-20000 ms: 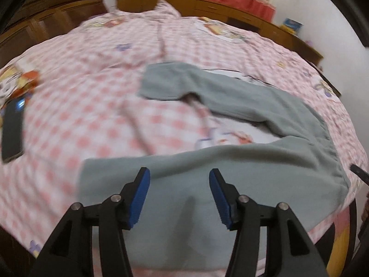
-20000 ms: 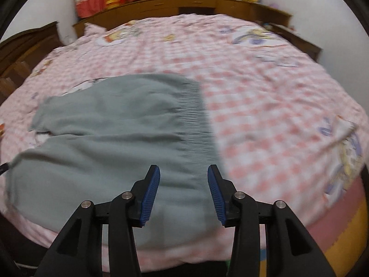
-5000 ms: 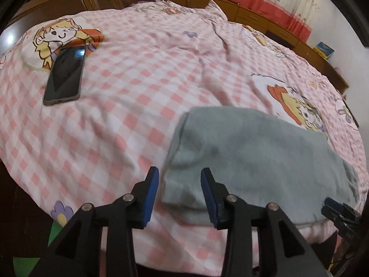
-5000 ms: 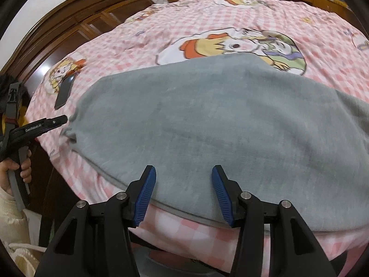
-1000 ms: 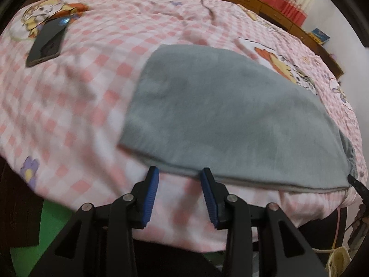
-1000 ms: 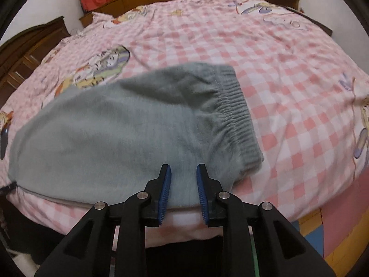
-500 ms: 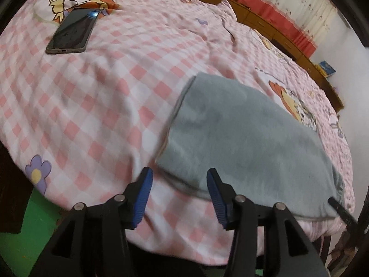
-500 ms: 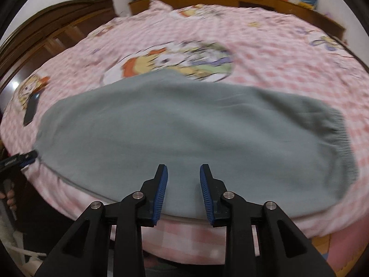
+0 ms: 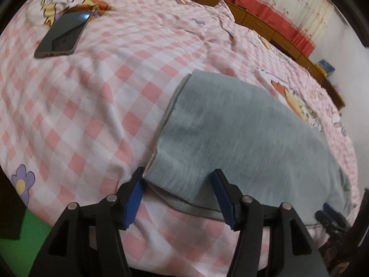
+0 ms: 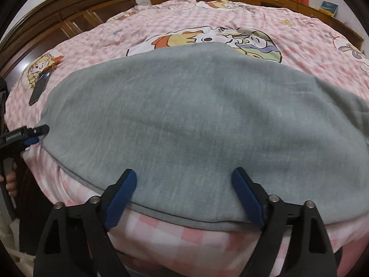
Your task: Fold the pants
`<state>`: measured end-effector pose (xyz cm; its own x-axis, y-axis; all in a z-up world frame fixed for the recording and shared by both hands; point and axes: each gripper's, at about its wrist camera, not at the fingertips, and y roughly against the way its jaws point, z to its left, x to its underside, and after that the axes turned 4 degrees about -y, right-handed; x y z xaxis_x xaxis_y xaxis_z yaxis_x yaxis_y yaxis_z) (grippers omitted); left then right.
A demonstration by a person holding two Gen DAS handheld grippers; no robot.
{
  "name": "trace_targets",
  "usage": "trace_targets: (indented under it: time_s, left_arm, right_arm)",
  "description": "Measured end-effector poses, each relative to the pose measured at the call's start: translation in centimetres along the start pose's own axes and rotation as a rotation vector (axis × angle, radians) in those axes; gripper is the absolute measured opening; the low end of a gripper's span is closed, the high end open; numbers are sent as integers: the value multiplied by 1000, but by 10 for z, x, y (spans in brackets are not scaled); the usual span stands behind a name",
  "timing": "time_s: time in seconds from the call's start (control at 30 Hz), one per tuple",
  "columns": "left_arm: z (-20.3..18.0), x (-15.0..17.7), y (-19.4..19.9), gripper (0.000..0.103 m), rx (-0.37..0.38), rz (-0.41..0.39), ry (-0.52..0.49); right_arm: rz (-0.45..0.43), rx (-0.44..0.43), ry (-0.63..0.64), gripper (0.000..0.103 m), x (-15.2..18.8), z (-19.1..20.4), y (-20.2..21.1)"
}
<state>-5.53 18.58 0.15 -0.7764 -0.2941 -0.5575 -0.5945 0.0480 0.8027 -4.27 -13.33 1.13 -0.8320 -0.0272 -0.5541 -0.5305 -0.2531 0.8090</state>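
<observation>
The grey pants [image 9: 242, 127] lie flat on the pink checked bed [image 9: 92, 103], folded leg over leg, with the hem end at the left. My left gripper [image 9: 178, 184] hovers at the near hem corner. Its jaws are opening, and the corner lies between them without being pressed. In the right wrist view the pants [image 10: 196, 106] fill the middle. My right gripper [image 10: 184, 191] sits at their near long edge, its jaws opening wide, the edge between the pads but not pinched. The left gripper [image 10: 30, 136] shows at the far left, a hand [image 10: 10, 182] below it.
A dark phone [image 9: 62, 34] lies on the bed, far left of the pants, and shows as the phone [image 10: 39, 87] in the right wrist view. A wooden headboard [image 10: 69, 18] and low cabinets [image 9: 265, 20] border the bed. The mattress front edge is just under both grippers.
The right gripper's jaws have spread from nearly shut to wide apart, and it has come closer to the pants' near edge. The left gripper's jaws have widened and closed in on the hem corner.
</observation>
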Motion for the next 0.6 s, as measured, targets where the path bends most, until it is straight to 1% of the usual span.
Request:
trace_targets:
  time_s: [0.07,0.17,0.23,0.27,0.33,0.37,0.4,0.43,0.5,0.57,0.6]
  left_arm:
    - [-4,3,0,62,-25,-6,-26]
    - [-7,4,-1,59,-33,-10,-43]
    - [-8,4,-1,52,-26,-12,-43]
    - [-8,4,0,49,-25,-12,-40]
    - [-8,4,2,34,-17,-13,-33]
    - [-7,3,3,26,-4,-12,-27]
    - [-7,3,3,22,14,-8,-21]
    - [-7,3,5,17,28,-4,-17]
    - [-6,2,8,15,61,5,-3]
    - [-2,0,15,12,107,-3,32]
    - [-1,-1,19,12,116,-10,40]
  right_arm:
    - [-2,1,3,96,-1,2,-2]
    - [15,3,19,103,-1,6,-6]
    - [33,-1,13,103,-4,6,-7]
    - [44,-3,10,103,-6,6,-7]
    - [52,-10,9,103,-8,5,-5]
    - [48,-9,3,100,-9,4,-3]
    - [43,-5,-8,95,-9,2,0]
    - [40,-2,-18,92,-8,1,2]
    - [37,-5,-48,84,-10,-3,7]
    - [32,-22,-74,79,-12,-7,14]
    - [24,-33,-85,77,-14,-9,18]
